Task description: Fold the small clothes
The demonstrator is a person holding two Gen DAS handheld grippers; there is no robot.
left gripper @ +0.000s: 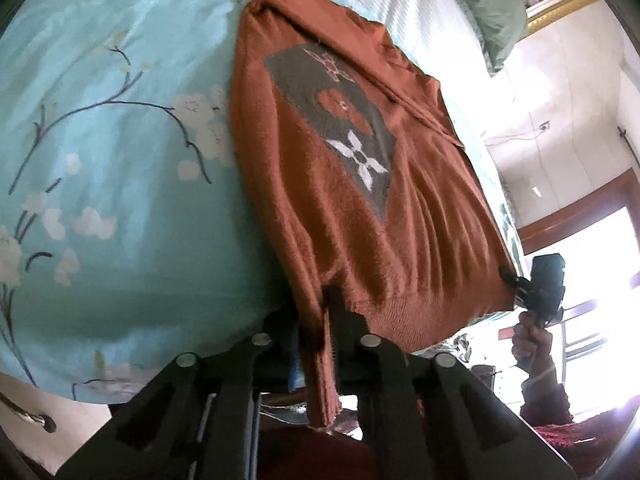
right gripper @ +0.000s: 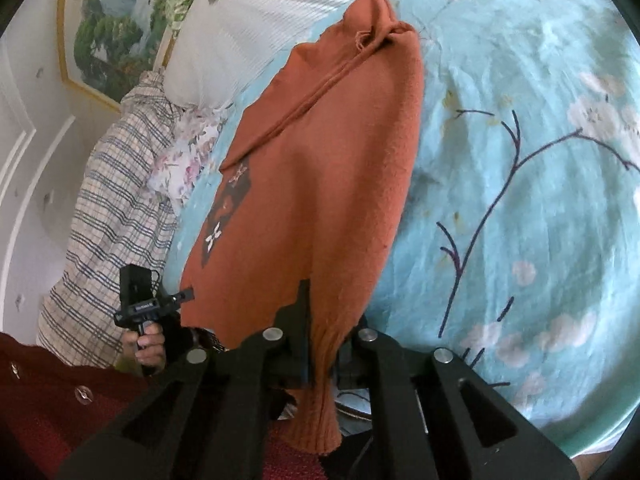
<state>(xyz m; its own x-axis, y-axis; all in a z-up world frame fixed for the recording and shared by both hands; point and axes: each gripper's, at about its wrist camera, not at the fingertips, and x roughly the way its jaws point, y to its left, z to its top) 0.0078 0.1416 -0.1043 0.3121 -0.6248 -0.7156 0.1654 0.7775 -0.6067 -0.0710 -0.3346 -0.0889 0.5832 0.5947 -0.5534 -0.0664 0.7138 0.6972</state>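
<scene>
Your left gripper (left gripper: 329, 312) is clamped on the ribbed hem of the rust-orange sweater (left gripper: 320, 152), with a strip of knit pinched between its jaws and trailing down past the linkage. Your right gripper (right gripper: 310, 312) is clenched in the same way on the hem's other corner, where the fabric bunches into a narrow tail through its jaws. Each wrist view also catches the other gripper out at the far corner, a hand wrapped around its handle.

You hold both bottom corners, most likely so the hem can be lifted as one straight edge and carried toward the collar for a crosswise fold. The body of the sweater lies stretched away from you across the pale blue floral bedsheet (left gripper: 120, 140), grey patterned panel (left gripper: 340, 128) facing up, the collar end farthest off near a white ribbed pillow (right gripper: 248, 28). From the right wrist view one side already appears folded over the front. A checked cloth (right gripper: 112, 216) lies bunched at the bed's edge, clear of the sweater.
</scene>
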